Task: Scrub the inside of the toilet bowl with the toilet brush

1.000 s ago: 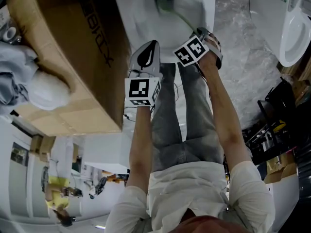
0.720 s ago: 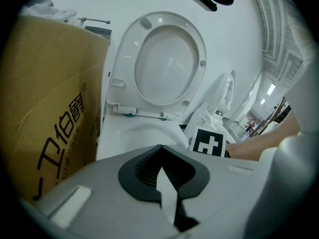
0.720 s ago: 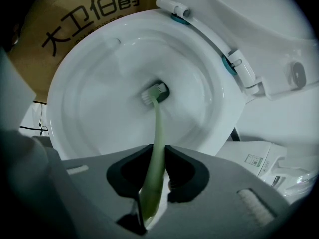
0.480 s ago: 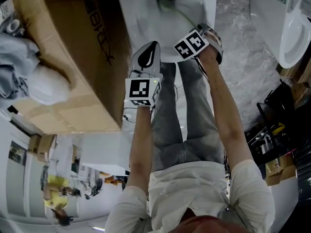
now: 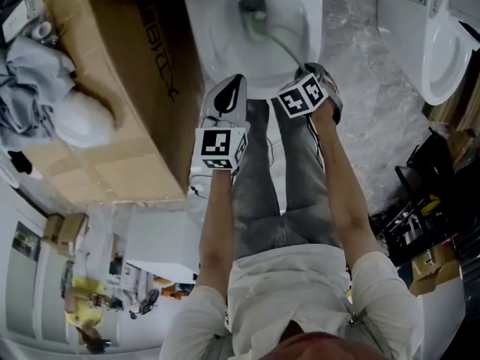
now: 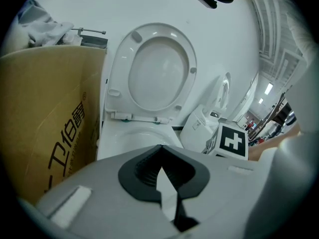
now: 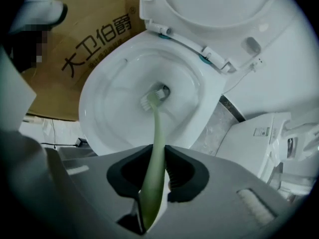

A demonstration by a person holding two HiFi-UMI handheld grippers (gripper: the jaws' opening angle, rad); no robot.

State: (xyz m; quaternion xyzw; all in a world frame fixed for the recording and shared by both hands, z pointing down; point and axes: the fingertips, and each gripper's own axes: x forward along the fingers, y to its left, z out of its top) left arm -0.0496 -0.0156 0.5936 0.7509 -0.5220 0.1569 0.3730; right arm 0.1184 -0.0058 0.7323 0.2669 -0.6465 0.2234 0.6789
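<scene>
A white toilet bowl (image 5: 225, 21) (image 7: 109, 103) stands with its seat and lid (image 6: 159, 76) raised. My right gripper (image 5: 315, 72) (image 7: 152, 193) is shut on the pale green handle of the toilet brush (image 7: 153, 153). The brush head (image 7: 151, 98) (image 5: 257, 22) rests low in the bowl by the drain. My left gripper (image 5: 227, 96) (image 6: 162, 180) hangs shut and empty just in front of the bowl's near rim, to the left of the right one.
A big cardboard box (image 5: 112, 88) (image 6: 45, 118) stands against the bowl's left side, with grey cloth (image 5: 34, 58) on top. A second white toilet (image 5: 442, 43) (image 7: 269, 133) is at the right on the marble floor (image 5: 367, 88). The person's legs (image 5: 281, 171) stand before the bowl.
The head view has shifted, so the bowl shows lower and fuller in frame. The right gripper and brush have moved slightly back toward the near rim. The left gripper stays put.
</scene>
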